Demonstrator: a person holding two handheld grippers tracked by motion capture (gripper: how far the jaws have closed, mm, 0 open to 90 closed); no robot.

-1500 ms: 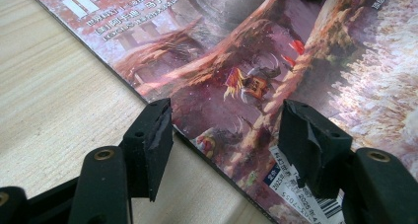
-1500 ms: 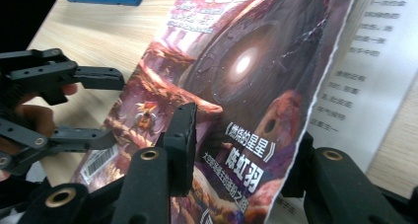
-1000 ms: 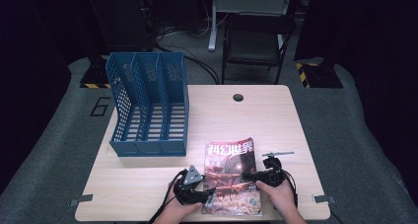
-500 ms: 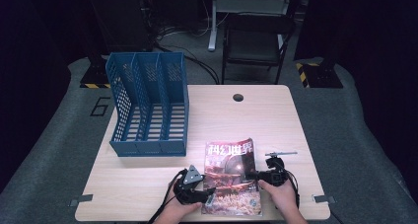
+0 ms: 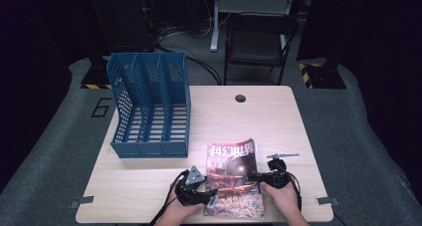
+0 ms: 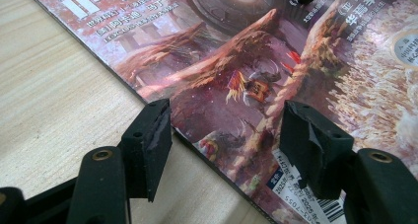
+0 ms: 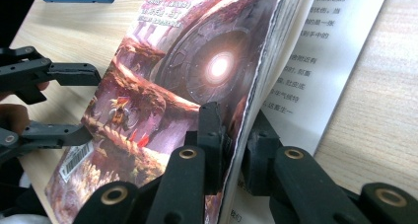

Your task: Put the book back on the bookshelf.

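A magazine (image 5: 234,178) with a reddish sci-fi cover lies near the table's front edge. My right gripper (image 5: 258,177) holds its right edge. In the right gripper view its jaws have just been closing, and the right gripper (image 7: 235,145) is shut on the magazine (image 7: 187,76), whose cover and top pages are lifted off a white text page (image 7: 315,51). My left gripper (image 5: 211,196) is at the magazine's left edge. In the left gripper view the left gripper (image 6: 226,145) is open, with one jaw over the wood and the other over the cover (image 6: 236,51).
A blue three-slot file holder (image 5: 149,106) stands on the table's left half, behind the hands. The wooden table (image 5: 139,181) has a cable hole (image 5: 240,98) at its far edge. A dark chair (image 5: 259,42) stands beyond the table. Dark floor surrounds everything.
Both hands and the magazine hold the same places in the high view; no other difference is plain.
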